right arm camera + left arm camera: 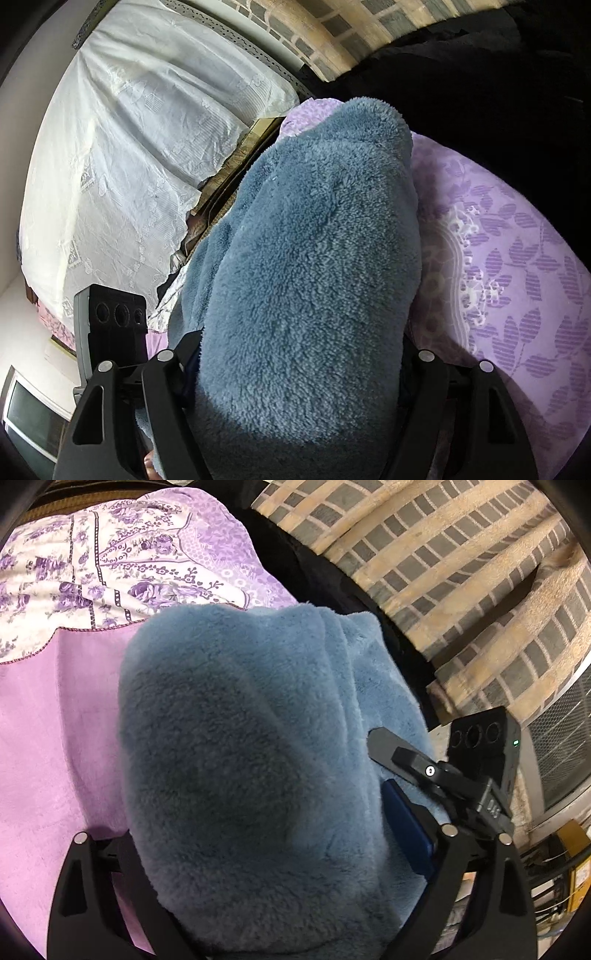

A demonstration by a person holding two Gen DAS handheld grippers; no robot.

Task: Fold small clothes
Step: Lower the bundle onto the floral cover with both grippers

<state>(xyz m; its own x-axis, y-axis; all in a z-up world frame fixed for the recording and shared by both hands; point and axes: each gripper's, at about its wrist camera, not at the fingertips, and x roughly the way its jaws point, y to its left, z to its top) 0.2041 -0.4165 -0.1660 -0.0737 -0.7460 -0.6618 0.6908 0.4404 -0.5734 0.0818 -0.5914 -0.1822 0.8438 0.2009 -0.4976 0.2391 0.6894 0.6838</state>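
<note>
The blue fleece garment (251,760) was bunched between the left gripper (258,849) fingers, covering them; whether they were clamping the cloth could not be told. The same held for the right gripper (295,369), its fingers buried in the fleece. The garment hung over a lilac floral bedspread (48,738). A white embroidered cloth (122,166) lay beyond it.

Both grippers sit at the bottom of their frames, the left gripper (258,849) and right gripper (295,369) each clamped on bunched blue fleece (251,738).
</note>
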